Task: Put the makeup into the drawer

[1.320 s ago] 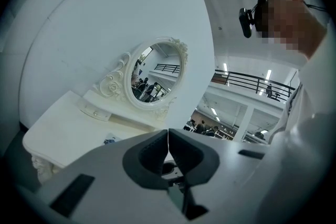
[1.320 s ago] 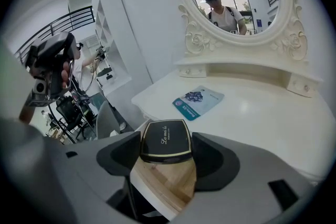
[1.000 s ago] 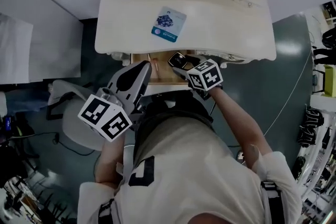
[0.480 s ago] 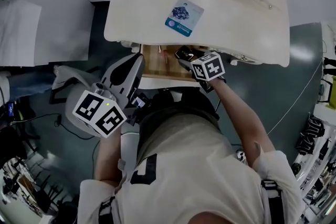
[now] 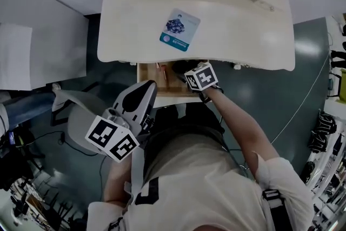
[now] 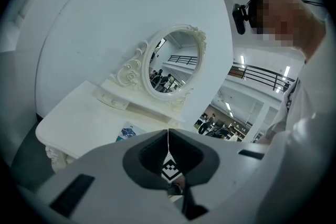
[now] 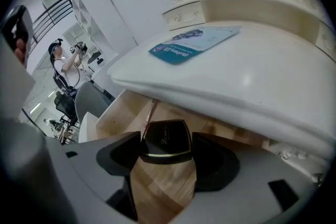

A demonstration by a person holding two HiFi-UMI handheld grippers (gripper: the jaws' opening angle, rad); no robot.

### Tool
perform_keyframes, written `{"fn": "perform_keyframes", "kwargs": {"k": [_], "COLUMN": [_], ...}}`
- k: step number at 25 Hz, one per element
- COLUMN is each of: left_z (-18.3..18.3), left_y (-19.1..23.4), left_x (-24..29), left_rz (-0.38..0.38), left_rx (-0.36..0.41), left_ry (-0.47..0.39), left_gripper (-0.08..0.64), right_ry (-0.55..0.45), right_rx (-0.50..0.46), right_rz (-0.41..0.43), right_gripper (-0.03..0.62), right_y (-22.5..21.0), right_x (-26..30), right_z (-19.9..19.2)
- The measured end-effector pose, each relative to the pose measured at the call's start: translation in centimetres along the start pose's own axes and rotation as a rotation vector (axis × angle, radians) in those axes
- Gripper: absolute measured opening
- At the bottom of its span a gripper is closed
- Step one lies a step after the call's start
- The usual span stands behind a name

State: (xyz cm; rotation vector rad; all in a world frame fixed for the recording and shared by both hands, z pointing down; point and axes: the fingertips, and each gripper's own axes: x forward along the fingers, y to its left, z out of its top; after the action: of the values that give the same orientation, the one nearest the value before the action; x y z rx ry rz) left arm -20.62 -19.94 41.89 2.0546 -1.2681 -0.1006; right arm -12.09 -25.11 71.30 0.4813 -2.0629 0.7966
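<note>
Right tool (image 7: 167, 150) holds black compact (image 7: 167, 137) over open drawer (image 7: 118, 118).

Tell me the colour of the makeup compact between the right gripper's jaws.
Black compact with a thin gold edge; right gripper view shows it best.

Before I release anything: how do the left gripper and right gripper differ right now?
The right gripper is shut on the black square gold-trimmed makeup compact; the left gripper is shut on nothing. The right gripper reaches over the open wooden drawer; the left gripper is held back by the person's torso, outside it. Both point toward the white dressing table.
</note>
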Motion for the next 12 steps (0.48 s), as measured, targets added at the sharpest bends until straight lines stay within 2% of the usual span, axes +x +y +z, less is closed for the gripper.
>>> {"fn": "perform_keyframes", "kwargs": {"k": [12], "left_z": [-1.2], "left_y": [0.6], "left_x": [0.7], "left_rz": [0.007], "left_rx": [-0.021], "left_ry": [0.041], "left_gripper": [0.058], "right_ry": [0.106], "right_rx": [-0.006], "right_rz": [-0.141], "right_gripper": [0.319], "right_y": [-1.9], "right_x": [3.5], "right_z": [-1.1]}}
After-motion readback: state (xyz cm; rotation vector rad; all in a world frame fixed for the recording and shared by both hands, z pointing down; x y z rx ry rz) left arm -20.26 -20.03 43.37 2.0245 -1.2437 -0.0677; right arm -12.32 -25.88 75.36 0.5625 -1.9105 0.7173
